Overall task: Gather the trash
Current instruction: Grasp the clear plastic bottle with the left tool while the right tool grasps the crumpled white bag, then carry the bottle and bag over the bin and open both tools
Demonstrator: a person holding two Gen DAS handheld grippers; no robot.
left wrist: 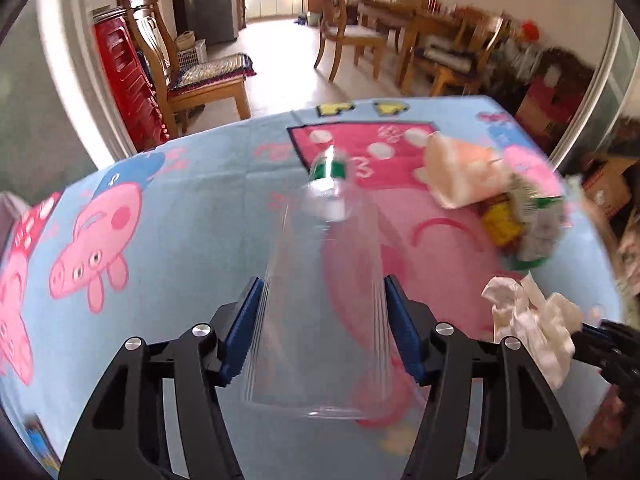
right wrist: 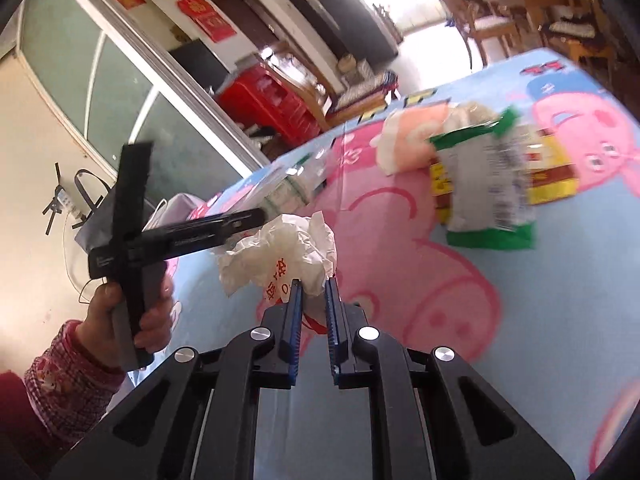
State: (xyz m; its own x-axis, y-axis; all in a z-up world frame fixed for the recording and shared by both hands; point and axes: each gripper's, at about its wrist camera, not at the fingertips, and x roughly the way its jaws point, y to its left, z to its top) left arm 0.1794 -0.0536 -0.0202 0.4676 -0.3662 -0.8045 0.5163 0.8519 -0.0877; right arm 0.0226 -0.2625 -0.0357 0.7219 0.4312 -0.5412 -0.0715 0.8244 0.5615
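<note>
My left gripper [left wrist: 322, 288] is shut on a clear plastic bottle [left wrist: 320, 300] with a green label, held above the cartoon-pig tablecloth [left wrist: 180, 208]. My right gripper [right wrist: 314, 286] is shut on a crumpled white plastic bag [right wrist: 280, 248] with red print; the bag also shows in the left wrist view [left wrist: 532, 320]. The bottle [right wrist: 288, 188] and left gripper show at the left of the right wrist view. On the table lie a crumpled peach-and-white bag [left wrist: 460, 172] [right wrist: 412, 140], a green-and-grey snack packet [left wrist: 536, 220] [right wrist: 488, 184] and a yellow wrapper [left wrist: 500, 224] [right wrist: 552, 176].
Wooden chairs [left wrist: 192, 76] and a dining table [left wrist: 420, 24] stand beyond the table's far edge. Red plastic stools [left wrist: 128, 84] are stacked at the left. Cardboard boxes [left wrist: 548, 108] sit at the right. A glass sliding door [right wrist: 120, 92] is on the left in the right wrist view.
</note>
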